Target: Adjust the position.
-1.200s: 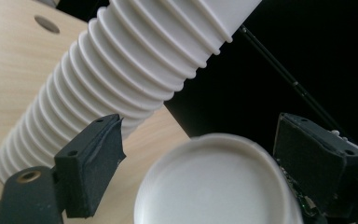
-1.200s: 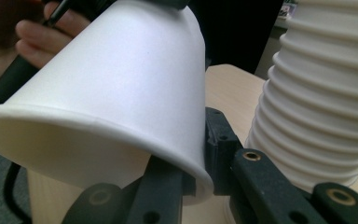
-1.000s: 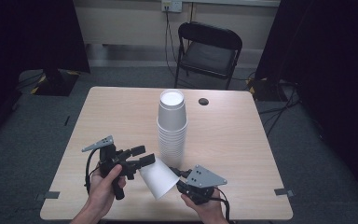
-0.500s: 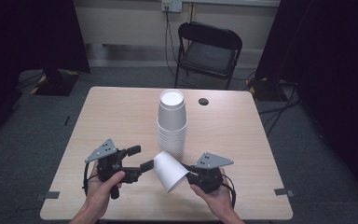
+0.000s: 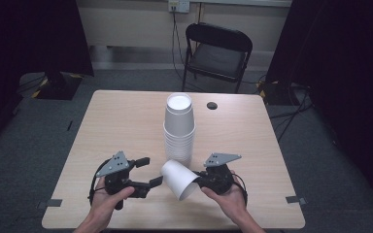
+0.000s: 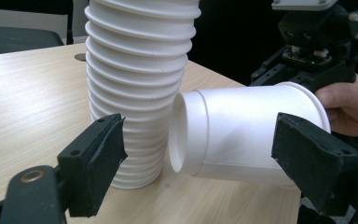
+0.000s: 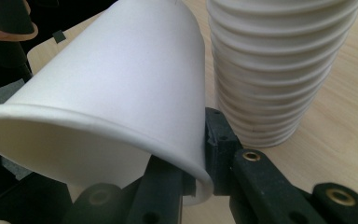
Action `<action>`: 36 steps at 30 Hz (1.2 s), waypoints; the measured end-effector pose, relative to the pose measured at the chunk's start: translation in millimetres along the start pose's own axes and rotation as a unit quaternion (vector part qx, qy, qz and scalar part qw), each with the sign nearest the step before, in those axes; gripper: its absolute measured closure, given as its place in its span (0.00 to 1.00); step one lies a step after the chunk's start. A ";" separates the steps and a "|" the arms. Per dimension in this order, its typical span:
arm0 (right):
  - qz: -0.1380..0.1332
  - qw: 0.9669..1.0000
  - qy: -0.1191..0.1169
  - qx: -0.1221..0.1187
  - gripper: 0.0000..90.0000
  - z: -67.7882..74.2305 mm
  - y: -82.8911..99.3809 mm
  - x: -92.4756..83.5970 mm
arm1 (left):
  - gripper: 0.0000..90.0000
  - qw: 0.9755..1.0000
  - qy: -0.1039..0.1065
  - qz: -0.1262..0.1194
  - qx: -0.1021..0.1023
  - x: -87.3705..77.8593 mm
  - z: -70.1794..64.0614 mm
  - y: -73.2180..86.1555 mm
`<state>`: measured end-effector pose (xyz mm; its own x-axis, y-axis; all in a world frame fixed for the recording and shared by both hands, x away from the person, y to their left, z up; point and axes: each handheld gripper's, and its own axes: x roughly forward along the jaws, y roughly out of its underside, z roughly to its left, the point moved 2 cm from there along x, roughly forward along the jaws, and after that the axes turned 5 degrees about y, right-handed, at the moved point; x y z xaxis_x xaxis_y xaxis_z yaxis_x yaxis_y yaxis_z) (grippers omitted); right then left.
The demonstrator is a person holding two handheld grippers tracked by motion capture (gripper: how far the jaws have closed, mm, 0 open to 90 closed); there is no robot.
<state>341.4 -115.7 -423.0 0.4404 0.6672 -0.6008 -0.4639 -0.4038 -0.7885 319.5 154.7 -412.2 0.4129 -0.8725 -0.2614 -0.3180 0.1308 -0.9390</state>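
While the right gripper (image 5: 200, 183) pinches the white paper cup's (image 5: 179, 179) rim, its base points sideways between the left gripper's (image 5: 148, 172) wide jaws.

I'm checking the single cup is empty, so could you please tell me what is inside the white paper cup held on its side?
Only part of the white paper cup's inner wall shows, with one right gripper jaw inside the rim; deeper is hidden.
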 end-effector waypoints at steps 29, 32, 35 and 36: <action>0.108 0.993 -0.048 -0.013 0.95 -2.2 -0.3 5.3 | 0.17 0.982 0.069 0.105 0.138 26.4 -33.1 11.6; 0.120 0.991 -0.055 -0.016 0.95 -1.1 -0.6 7.0 | 0.17 0.978 0.073 0.113 0.162 28.3 -35.3 11.9; 0.126 0.990 -0.058 -0.018 0.95 0.1 -0.6 7.2 | 0.17 0.975 0.078 0.114 0.172 30.0 -36.5 12.7; 0.129 0.990 -0.059 -0.020 0.95 0.4 -0.7 7.2 | 0.17 0.974 0.077 0.117 0.179 31.4 -37.1 13.1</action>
<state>344.6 -110.4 -426.7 0.2169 0.6062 -0.7652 -0.5175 -0.5932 -0.6166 296.6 111.6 -424.4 0.2223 -0.8562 -0.4664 -0.0592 0.4657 -0.8830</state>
